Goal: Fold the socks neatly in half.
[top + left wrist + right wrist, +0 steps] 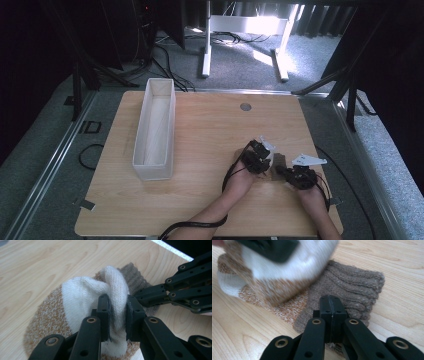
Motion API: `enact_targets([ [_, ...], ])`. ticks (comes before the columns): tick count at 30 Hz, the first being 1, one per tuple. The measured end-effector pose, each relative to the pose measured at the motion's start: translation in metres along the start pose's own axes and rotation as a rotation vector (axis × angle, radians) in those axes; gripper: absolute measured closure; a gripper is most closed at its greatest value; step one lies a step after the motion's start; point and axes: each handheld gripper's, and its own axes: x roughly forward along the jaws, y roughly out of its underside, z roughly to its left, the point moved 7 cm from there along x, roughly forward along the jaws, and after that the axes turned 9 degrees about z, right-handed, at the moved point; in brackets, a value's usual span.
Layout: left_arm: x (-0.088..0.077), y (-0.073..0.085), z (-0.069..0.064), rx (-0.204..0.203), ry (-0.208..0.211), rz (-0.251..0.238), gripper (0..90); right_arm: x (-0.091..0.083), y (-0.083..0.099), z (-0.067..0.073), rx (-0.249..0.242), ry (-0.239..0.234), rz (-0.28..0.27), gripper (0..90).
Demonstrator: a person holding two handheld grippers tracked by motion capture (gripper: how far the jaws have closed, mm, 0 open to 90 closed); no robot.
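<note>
- At about 9 o'clock on the worktop [200,130] stands a long, narrow white fabric bin [155,131], open at the top, its long axis running from 6 to 12 o'clock. What shows of its inside is pale lining; no contents can be made out.
- Sock [82,300]: knitted, with a white band, orange-speckled body and brown ribbed cuff [352,287]. It lies at about 4 o'clock on the worktop, between the two hands and well apart from the bin.
- Left gripper [117,315]: jaws closed onto a raised fold of the sock's white part, with the pads pressing the knit from both sides. Its place on the worktop is just left of the sock.
- Right gripper [332,315]: jaws fully together, pinching the edge of the brown cuff; the cuff lies flat on the wood.
- The left gripper's bundle of sock appears blurred at 11 o'clock in the right gripper view, lifted over the flat part.
- Edges: the right hand [307,192] sits close to the worktop's 3 o'clock edge; both forearms enter over the 6 o'clock edge.
- Open room: bare wood spans the centre between bin and hands, and towards 12 o'clock up to a small round grey grommet [245,106].
- Cable [200,225] from the left gripper trails back along the forearm to the 6 o'clock edge.
</note>
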Motion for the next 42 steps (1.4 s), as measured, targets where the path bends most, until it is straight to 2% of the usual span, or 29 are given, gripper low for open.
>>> enact_targets([
  [2,0.005,0.001,-0.002,0.011,-0.008,0.005,77.1,0.000,0.000,0.000,0.000,0.000,-0.001,90.0],
  [5,0.010,0.002,-0.002,0.004,-0.005,0.005,77.0,0.000,0.001,-0.001,0.000,-0.002,-0.003,90.0],
  [12,0.014,0.004,-0.003,0.009,0.027,0.005,74.1,-0.001,0.001,-0.001,0.004,-0.008,-0.002,89.9],
  [18,0.004,0.004,-0.003,-0.011,0.088,-0.029,66.9,-0.001,0.000,-0.002,0.015,-0.020,-0.006,89.5],
  [20,-0.001,0.003,-0.006,0.007,0.114,-0.052,62.5,-0.001,0.000,-0.002,0.014,-0.021,-0.007,89.5],
  [26,-0.020,0.003,-0.005,0.030,0.111,-0.078,60.2,-0.003,0.000,-0.002,0.013,-0.022,-0.003,86.5],
  [29,-0.031,0.005,0.003,0.027,0.100,-0.098,60.7,-0.007,-0.003,-0.001,0.009,-0.017,0.000,84.9],
  [32,-0.039,0.010,0.017,0.011,0.073,-0.107,62.4,-0.014,-0.007,-0.001,0.012,-0.011,-0.010,84.5],
  [34,-0.042,0.016,0.028,-0.016,0.066,-0.106,63.7,-0.019,-0.011,-0.001,0.013,-0.003,-0.022,84.2],
  [38,-0.043,0.027,0.047,-0.056,0.069,-0.106,64.1,-0.031,-0.021,-0.003,0.021,0.013,-0.060,83.3],
  [42,-0.039,0.037,0.055,-0.063,0.075,-0.096,64.1,-0.042,-0.035,-0.001,0.018,0.029,-0.112,81.1],
])
